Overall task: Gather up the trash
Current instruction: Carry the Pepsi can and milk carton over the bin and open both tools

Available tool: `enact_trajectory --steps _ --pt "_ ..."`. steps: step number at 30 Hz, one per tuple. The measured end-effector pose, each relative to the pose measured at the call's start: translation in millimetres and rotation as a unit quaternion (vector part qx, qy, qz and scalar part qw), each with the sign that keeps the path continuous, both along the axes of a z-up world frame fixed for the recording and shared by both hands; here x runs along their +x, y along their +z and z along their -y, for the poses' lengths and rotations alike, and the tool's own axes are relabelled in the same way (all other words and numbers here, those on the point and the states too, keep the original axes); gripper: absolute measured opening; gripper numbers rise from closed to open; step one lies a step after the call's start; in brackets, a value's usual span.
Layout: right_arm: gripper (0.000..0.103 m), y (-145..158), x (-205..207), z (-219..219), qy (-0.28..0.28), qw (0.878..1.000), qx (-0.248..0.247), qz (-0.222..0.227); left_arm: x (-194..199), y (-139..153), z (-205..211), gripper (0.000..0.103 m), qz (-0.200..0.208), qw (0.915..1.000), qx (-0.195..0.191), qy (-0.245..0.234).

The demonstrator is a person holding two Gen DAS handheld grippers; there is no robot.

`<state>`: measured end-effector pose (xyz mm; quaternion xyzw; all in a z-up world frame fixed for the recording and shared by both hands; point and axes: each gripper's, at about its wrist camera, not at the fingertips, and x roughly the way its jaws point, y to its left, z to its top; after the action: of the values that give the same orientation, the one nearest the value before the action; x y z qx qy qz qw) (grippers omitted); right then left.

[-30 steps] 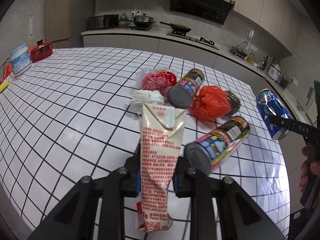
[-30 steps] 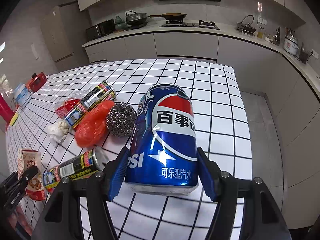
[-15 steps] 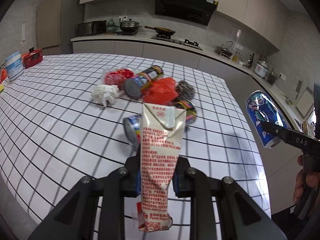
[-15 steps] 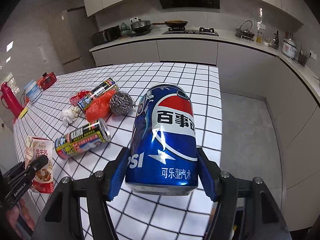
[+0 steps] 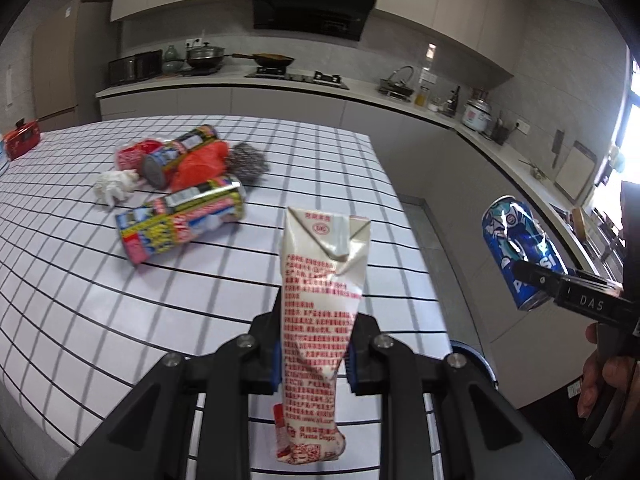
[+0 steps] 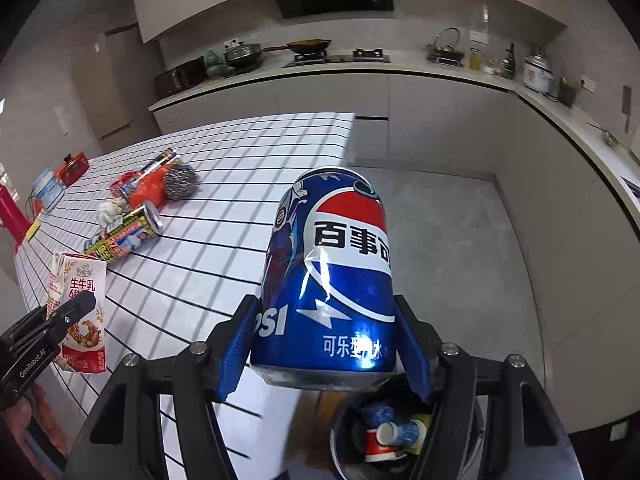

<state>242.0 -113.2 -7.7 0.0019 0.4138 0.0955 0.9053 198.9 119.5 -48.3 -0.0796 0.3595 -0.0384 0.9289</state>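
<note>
The right gripper [image 6: 326, 356] is clamped on the can [image 6: 328, 280] above the bin [image 6: 340, 436]; the left gripper [image 5: 314, 354] pinches the carton [image 5: 320, 304] over the table [image 5: 80, 300] edge. Advice: centre each over the bin's mouth before release.

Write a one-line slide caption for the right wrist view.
Right gripper holds a blue Pepsi can above the trash bin.
</note>
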Motion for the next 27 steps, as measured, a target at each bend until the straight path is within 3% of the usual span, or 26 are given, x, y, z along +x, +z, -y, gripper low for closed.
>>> enact_trajectory --steps 11,19,25,27 --pt "0.067 -19 -41 84 -0.043 0.999 -0.013 -0.017 -13 -9 86 0.024 -0.004 0.9985 0.005 -0.055" --pt "0.068 -82 -65 119 -0.041 0.996 -0.018 -0.073 -27 -20 124 0.024 -0.015 0.9967 0.012 -0.079" --pt "0.069 -123 -57 125 -0.027 0.993 -0.028 -0.112 -33 -29 142 0.024 -0.020 0.9961 0.018 -0.084" --pt "0.085 -138 -48 127 -0.039 0.991 -0.049 -0.121 -33 -31 147 0.024 -0.022 0.9959 0.022 -0.085"
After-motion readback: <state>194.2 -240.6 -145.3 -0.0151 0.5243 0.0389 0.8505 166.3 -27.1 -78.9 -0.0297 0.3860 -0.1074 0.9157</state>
